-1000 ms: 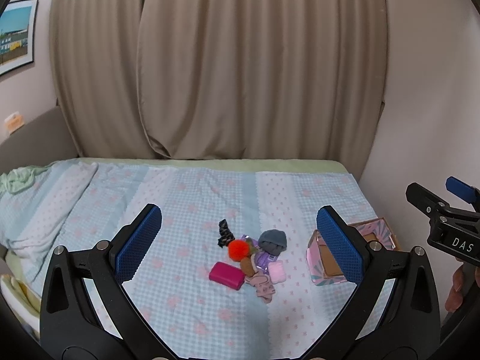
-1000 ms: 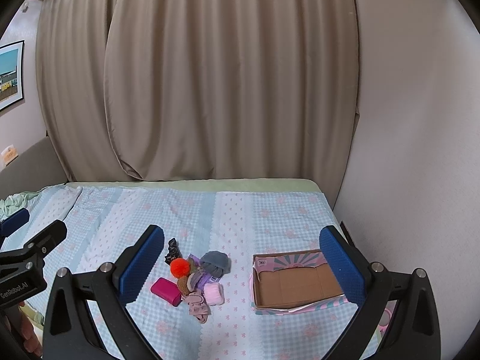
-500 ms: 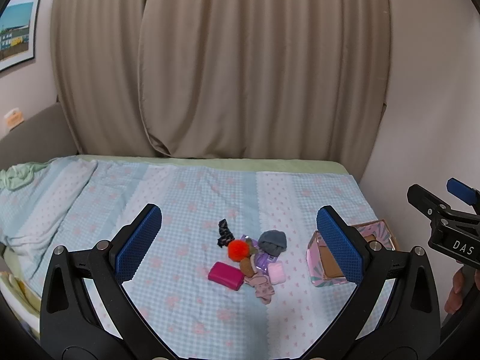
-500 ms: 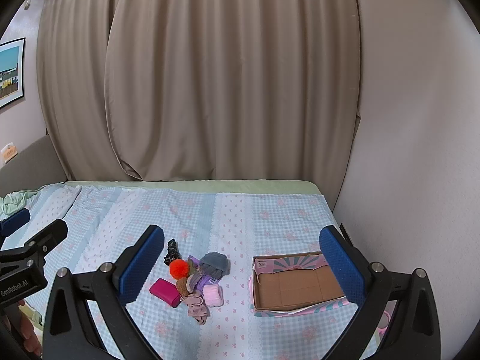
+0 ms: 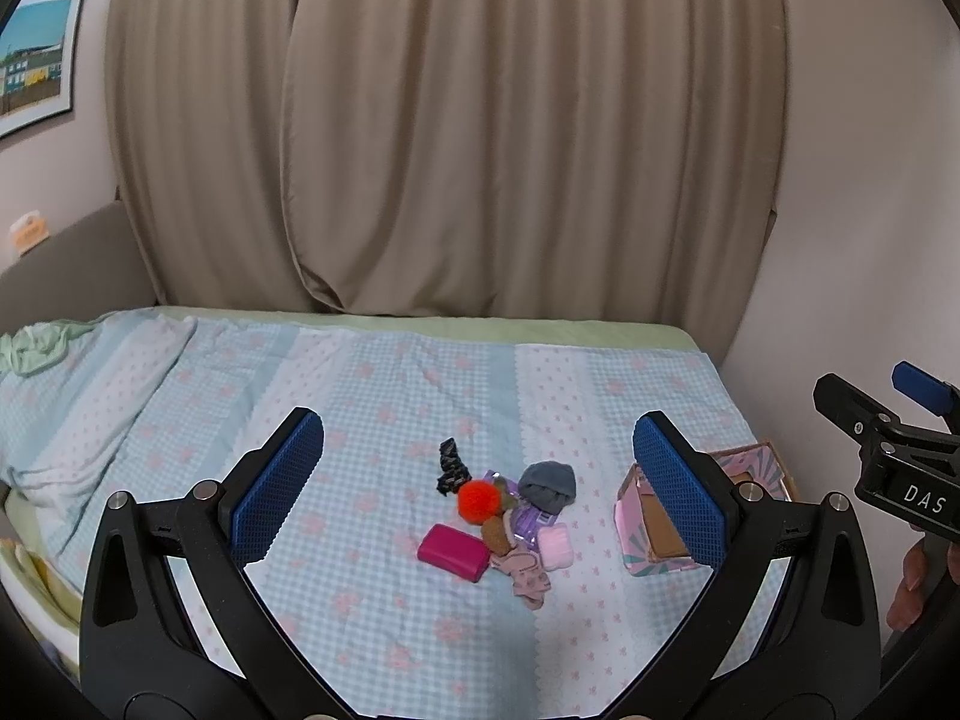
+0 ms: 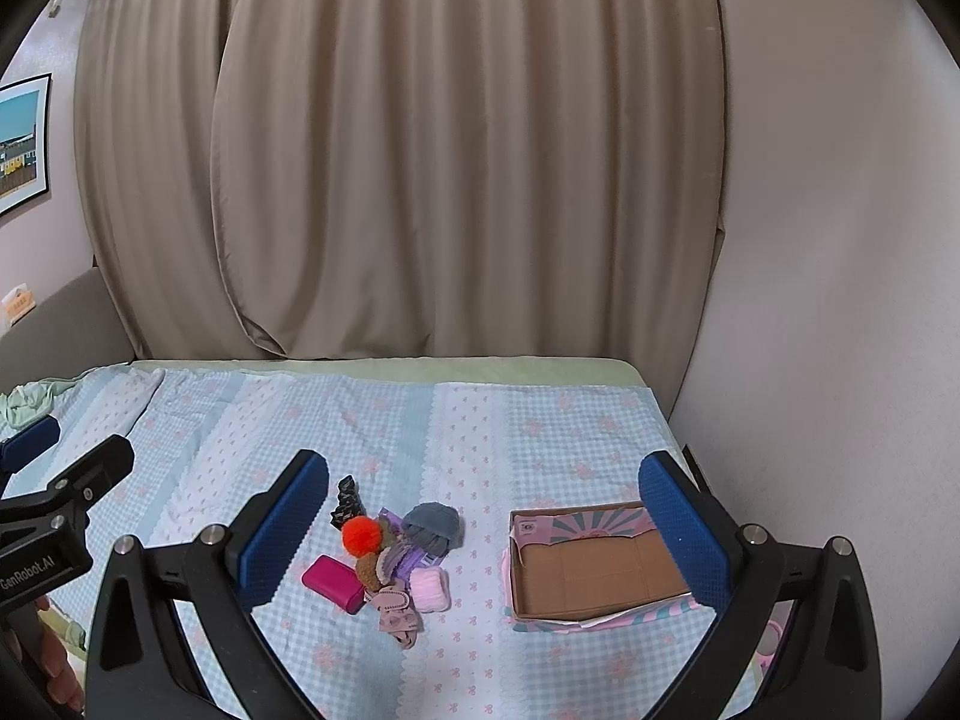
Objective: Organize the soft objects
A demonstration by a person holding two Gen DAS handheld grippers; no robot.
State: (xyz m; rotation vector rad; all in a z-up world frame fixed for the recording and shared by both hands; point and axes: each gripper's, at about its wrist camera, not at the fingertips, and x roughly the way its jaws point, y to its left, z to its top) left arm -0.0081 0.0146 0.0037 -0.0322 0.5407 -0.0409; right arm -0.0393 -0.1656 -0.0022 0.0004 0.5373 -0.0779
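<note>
Blue-padded fingers of the left gripper [image 5: 478, 483] stand spread wide above the bed, holding nothing. Left wrist view: a heap of soft items lies on the checked bedspread [image 5: 360, 396] between the fingers: orange pompom [image 5: 479, 501], grey knit cap [image 5: 547, 483], magenta pouch [image 5: 453, 552], pale pink roll [image 5: 554, 547], black hair clip [image 5: 450, 467]. A pink cardboard box [image 5: 651, 531] sits right of the heap, partly hidden by the right finger. The right gripper [image 5: 888, 414] shows at the frame's right edge.

Right wrist view: the right gripper [image 6: 483, 531] is likewise spread wide and empty. The same heap, with the orange pompom [image 6: 361, 535] at its centre, lies just left of the open box [image 6: 591, 570], not touching it. Beige curtains [image 6: 420, 150] hang behind the bed
</note>
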